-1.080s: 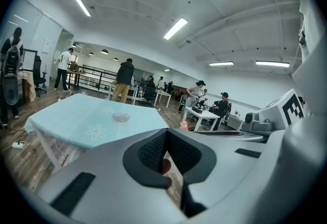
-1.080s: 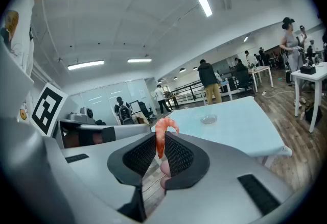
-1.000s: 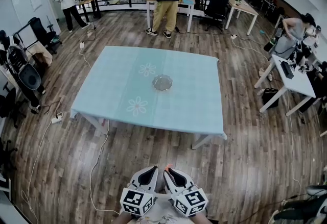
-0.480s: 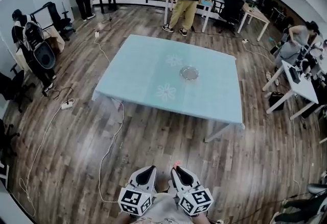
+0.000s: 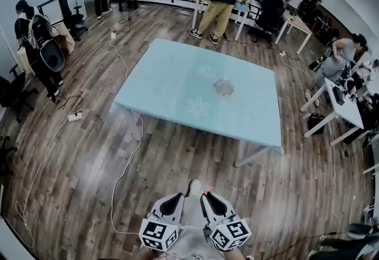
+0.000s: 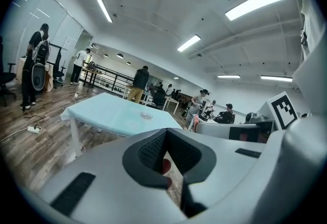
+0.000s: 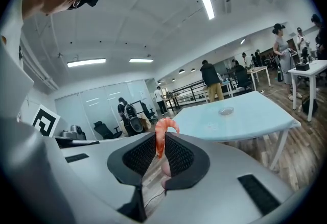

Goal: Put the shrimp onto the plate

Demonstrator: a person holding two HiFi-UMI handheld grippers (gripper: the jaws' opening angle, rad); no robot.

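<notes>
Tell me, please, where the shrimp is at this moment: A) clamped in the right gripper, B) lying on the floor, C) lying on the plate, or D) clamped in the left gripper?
A: the right gripper view shows the shrimp pinched between the pads of the right gripper, while the plate sits on the table well ahead.

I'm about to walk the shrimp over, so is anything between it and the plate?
Nothing visible does. The shrimp is pinched in the right gripper; ahead lies open wooden floor, then bare tablecloth up to the plate, which sits alone. The cable on the floor runs off to the left.
</notes>
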